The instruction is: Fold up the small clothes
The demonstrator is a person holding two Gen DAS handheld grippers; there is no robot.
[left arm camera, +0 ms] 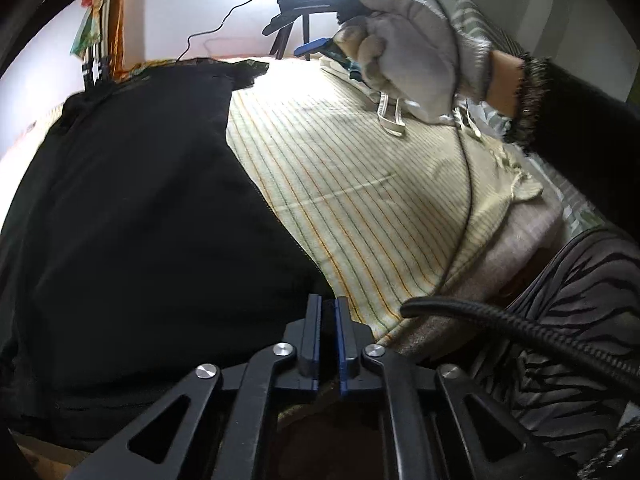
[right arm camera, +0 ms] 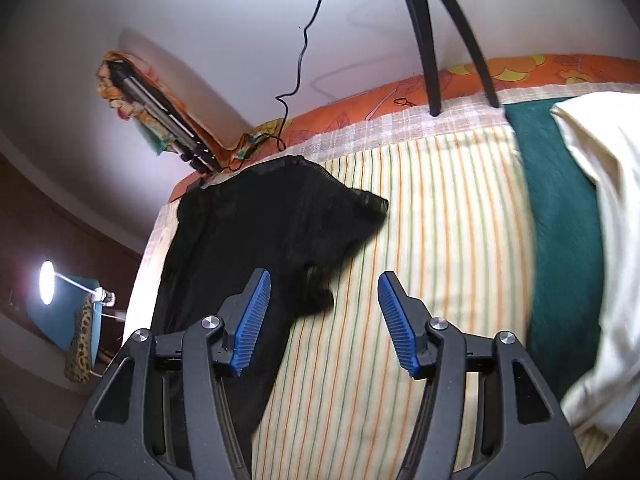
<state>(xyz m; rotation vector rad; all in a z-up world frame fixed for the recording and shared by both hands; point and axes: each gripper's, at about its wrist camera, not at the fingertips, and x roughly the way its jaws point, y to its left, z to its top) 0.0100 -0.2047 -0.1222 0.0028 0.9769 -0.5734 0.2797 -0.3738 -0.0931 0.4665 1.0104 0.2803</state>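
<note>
The left gripper [left arm camera: 329, 312] is closed on the near edge of the black garment [left arm camera: 132, 208], which lies across the striped bedsheet [left arm camera: 340, 168] toward the bed's left edge. The right gripper [right arm camera: 324, 320] hangs open above the sheet, nothing between its pads. Only the right view shows the orange bed border [right arm camera: 400, 100], tripod legs [right arm camera: 428, 40], green cloth [right arm camera: 560, 208] and lamp [right arm camera: 47, 282]; the left view shows the gloved hand [left arm camera: 412, 48]. The sheet's middle lies bare.

— Any writing, labels or numbers you can read anywhere?
— None. Neither wrist view shows a legible word, brand, number or sign on anything.
— Not even blurred lettering?
— Nothing I can make out.
</note>
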